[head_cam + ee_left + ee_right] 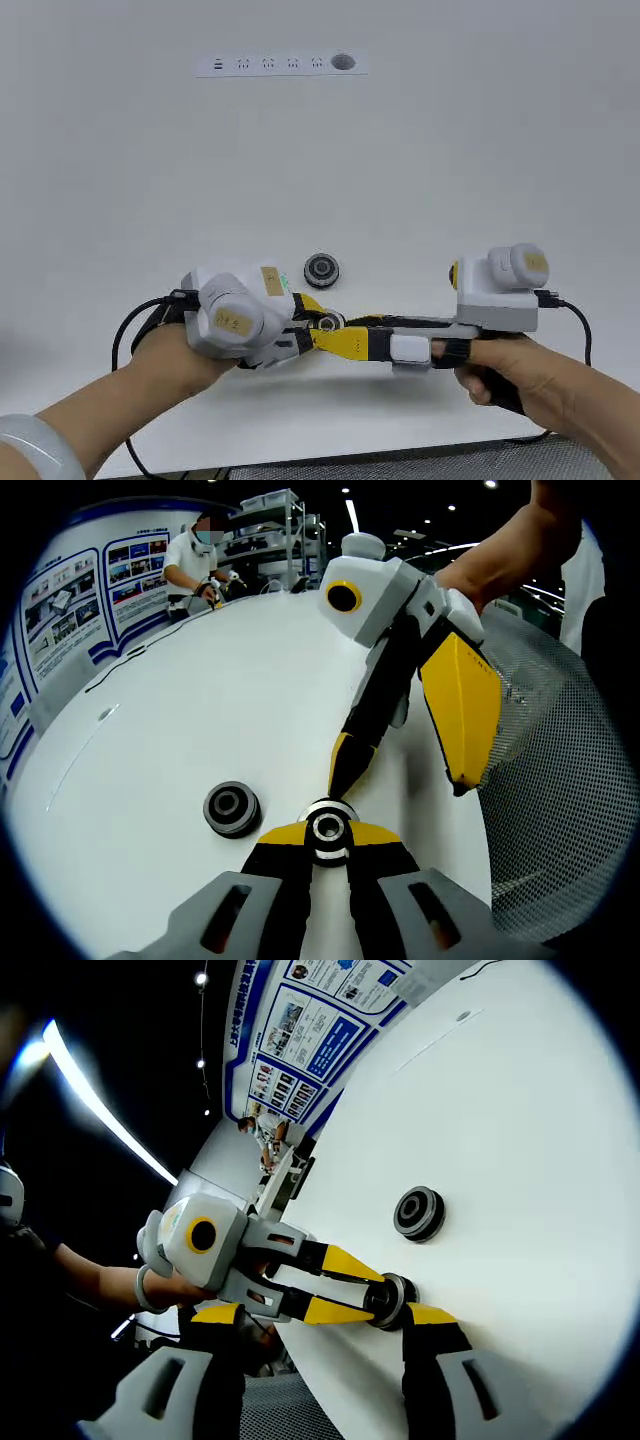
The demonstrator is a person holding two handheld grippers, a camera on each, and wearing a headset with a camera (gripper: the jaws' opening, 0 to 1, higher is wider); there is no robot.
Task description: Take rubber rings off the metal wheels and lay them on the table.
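A small metal wheel with a black rubber ring (327, 321) is held just above the white table (400, 180), and my left gripper (318, 323) is shut on it. In the left gripper view the yellow jaw tips clamp this wheel (329, 830) from both sides. My right gripper (336, 331) comes in from the right and stands open. One of its tips touches the wheel's rim, the other jaw is spread well away. The right gripper view shows the held wheel (390, 1300) beside its right jaw. A second wheel (321, 269) lies flat on the table just behind.
A white power strip (282, 64) lies at the table's far side. Black cables (125, 340) trail from both grippers over the front edge. A grey mesh surface (560, 810) runs below that edge. A person (195, 565) stands at the far end of the table.
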